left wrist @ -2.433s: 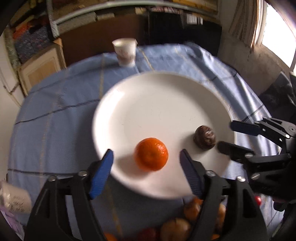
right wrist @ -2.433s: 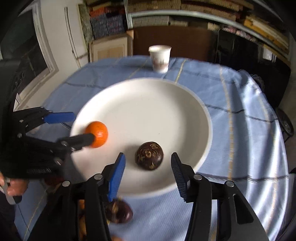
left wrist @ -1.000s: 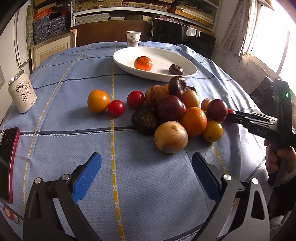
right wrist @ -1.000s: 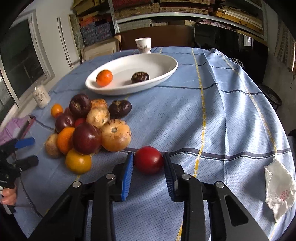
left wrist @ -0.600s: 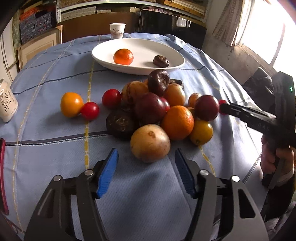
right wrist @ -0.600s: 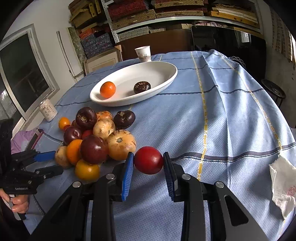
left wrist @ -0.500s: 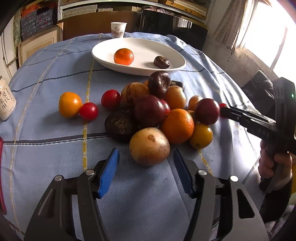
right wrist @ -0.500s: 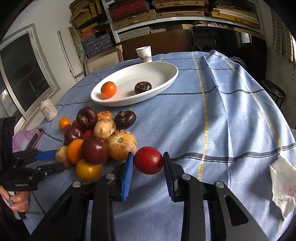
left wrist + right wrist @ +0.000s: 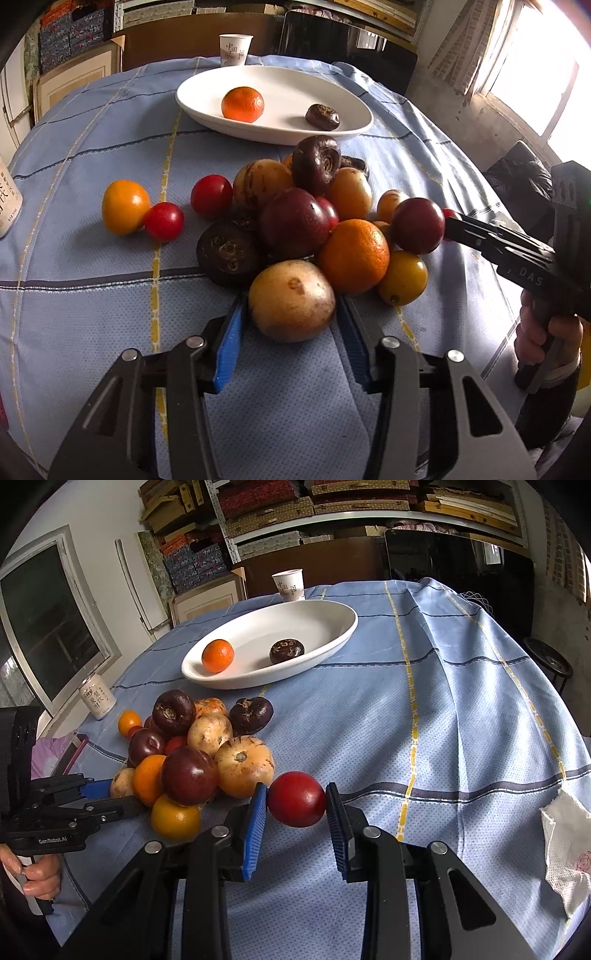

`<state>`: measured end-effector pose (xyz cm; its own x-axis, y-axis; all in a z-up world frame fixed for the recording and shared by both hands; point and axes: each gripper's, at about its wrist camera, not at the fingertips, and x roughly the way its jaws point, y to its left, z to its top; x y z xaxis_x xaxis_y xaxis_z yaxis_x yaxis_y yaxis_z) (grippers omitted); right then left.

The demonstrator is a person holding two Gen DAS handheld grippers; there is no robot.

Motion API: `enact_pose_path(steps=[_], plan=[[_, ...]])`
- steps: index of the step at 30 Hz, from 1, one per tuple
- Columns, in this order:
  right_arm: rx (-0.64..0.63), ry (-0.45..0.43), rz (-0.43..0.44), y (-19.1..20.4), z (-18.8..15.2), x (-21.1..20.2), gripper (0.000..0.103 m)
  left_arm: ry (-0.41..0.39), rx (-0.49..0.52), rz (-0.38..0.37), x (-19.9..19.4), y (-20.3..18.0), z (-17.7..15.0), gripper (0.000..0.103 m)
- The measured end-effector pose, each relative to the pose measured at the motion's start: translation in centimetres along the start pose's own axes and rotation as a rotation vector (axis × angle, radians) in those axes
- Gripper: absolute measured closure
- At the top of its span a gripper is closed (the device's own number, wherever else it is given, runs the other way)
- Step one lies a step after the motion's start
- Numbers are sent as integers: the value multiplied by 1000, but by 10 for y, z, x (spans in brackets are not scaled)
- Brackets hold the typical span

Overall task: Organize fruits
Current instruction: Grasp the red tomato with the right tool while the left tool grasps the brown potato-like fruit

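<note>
A pile of mixed fruit lies on the blue cloth in front of a white oval plate. On the plate sit an orange and a dark wrinkled fruit. My left gripper is at the near edge of the pile. Its jaws are closing on a tan round fruit, and the blue pads touch both its sides. My right gripper is shut on a red round fruit to the right of the pile. The left gripper also shows in the right wrist view.
A paper cup stands behind the plate. A drink can and a phone sit at the left edge of the table. A crumpled tissue lies at the right. A yellow-orange fruit and two small red ones lie loose left of the pile.
Both grippers came back from the plate to the pile. My left gripper moved in on the tan fruit and its jaws narrowed around it. The right gripper kept the red fruit gripped.
</note>
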<state>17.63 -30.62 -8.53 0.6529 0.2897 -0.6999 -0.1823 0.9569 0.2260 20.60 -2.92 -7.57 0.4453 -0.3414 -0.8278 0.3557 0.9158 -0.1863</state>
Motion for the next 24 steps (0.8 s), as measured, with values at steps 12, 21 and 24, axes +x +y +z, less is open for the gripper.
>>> enact_pose_path(steps=[12,21,24], plan=[[10,13,3,-2,0,3,70,3,2,16,3,-2,2,58],[-4,9,-15,-1,0,2,70,-15,17,38,-2,-6,-2,58],[-14,6,-25,1,0,1,70,-23,16,40,-6,-6,-4,58]])
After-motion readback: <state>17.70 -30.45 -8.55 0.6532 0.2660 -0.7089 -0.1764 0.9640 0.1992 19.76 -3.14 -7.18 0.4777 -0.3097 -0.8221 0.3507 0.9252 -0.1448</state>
